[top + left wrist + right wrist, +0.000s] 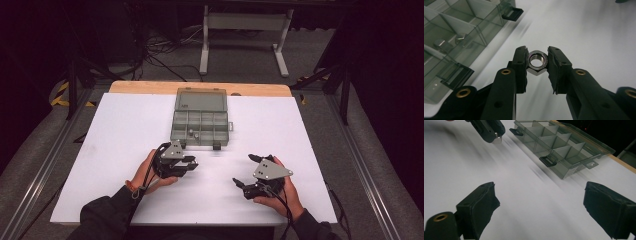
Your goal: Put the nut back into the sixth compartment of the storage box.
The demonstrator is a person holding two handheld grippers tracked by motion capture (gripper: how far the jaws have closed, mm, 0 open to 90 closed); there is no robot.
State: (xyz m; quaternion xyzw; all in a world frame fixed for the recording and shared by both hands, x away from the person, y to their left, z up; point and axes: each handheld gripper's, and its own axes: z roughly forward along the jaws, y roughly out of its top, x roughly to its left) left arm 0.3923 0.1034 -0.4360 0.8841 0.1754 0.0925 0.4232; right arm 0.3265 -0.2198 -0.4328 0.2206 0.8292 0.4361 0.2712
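Note:
A steel hex nut (537, 70) is pinched between the two black pads of my left gripper (537, 51), held just above the white table surface. In the high view that left gripper (192, 164) sits a little in front of the box's near left corner. The clear grey compartment box (200, 120) lies open at the table's middle back, lid folded away, with small metal parts (461, 37) in its near compartments. My right gripper (244, 170) hovers to the right with its jaws wide apart and nothing between them (540, 188). The right gripper view catches the left gripper with the nut (497, 138).
The white sheet (125, 130) covers most of the wooden table, and its far wooden edge (200, 88) shows behind the box. Black latches (547, 160) stick out of the box's near side. Cables and a table frame stand on the floor beyond.

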